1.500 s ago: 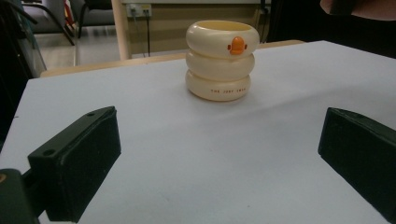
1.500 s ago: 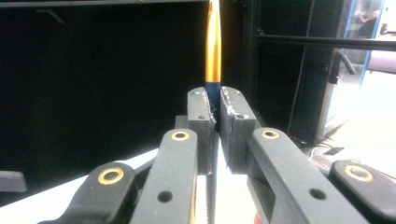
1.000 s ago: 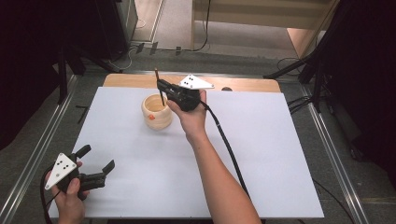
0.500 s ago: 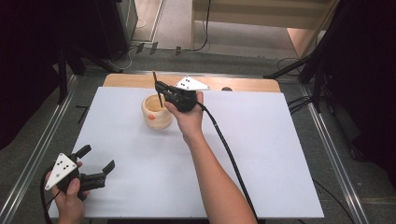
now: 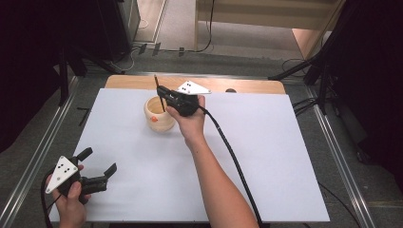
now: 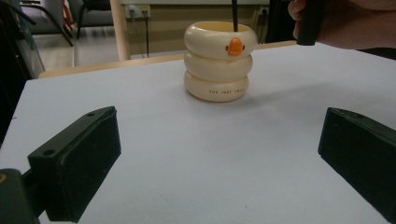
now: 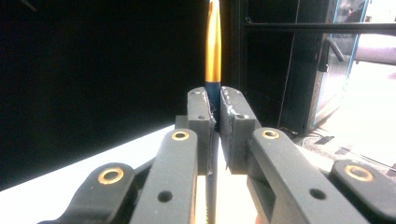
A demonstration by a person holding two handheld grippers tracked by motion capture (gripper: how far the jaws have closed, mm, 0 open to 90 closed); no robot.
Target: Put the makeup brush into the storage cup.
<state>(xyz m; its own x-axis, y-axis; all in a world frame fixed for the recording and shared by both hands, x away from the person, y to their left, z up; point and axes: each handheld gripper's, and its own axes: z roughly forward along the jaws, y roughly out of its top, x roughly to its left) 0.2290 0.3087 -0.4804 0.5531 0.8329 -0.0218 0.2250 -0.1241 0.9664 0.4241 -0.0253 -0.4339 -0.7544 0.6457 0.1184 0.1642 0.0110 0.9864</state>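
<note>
Right gripper (image 5: 164,95) at 12 o'clock on the white table (image 5: 266,156), over the cream holder (image 5: 159,115). Jaws clamped shut on a thin dark pen (image 5: 159,97). Pen upright, tilted slightly toward 11 o'clock, lower end inside the holder's mouth, upper end above the jaws. In the right gripper view, pads (image 7: 201,122) pressed on either side of the pen's dark barrel (image 7: 213,95), gold section rising above them toward 12 o'clock. Cable (image 5: 233,156) trailing from that gripper toward 5 o'clock beside the forearm.

Holder standing upright at about 11 o'clock from the table's middle, three stacked rings in shape, small orange mark (image 6: 235,46) on the top ring in the left gripper view.

Left gripper (image 5: 99,167) at 7 o'clock on the table, well apart from the holder, jaws wide open, nothing between them. In the left gripper view, both black jaws spread low at 8 and 4 o'clock, holder (image 6: 219,60) straight ahead at 12 o'clock.
</note>
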